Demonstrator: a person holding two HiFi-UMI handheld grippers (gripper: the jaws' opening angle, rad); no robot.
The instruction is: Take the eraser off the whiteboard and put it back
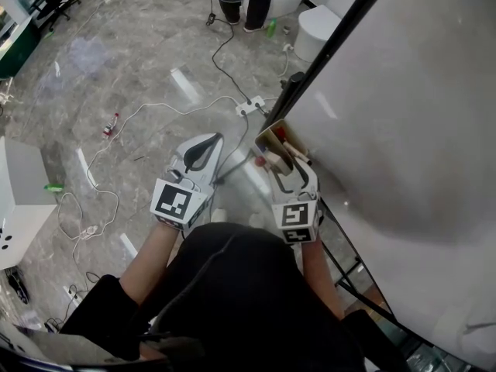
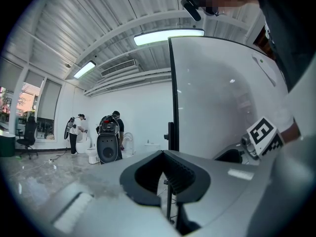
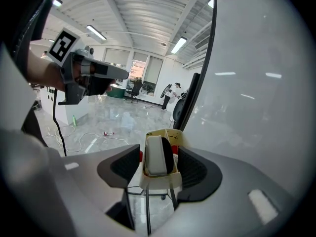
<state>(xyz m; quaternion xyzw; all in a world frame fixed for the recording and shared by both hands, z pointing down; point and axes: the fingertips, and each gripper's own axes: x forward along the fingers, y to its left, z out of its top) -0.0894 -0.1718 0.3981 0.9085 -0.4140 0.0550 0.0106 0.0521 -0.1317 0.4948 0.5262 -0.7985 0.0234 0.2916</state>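
Our right claw (image 3: pixel 159 167) is open, a jaw on each side of the eraser (image 3: pixel 157 156) but not clamping it. The eraser stands in the holder (image 3: pixel 170 134) at the whiteboard (image 3: pixel 256 107) edge, dead ahead, its long axis seemingly in line with the jaws. Our left claw (image 2: pixel 166 177), open and empty, hangs farther off, so the right is nearer.
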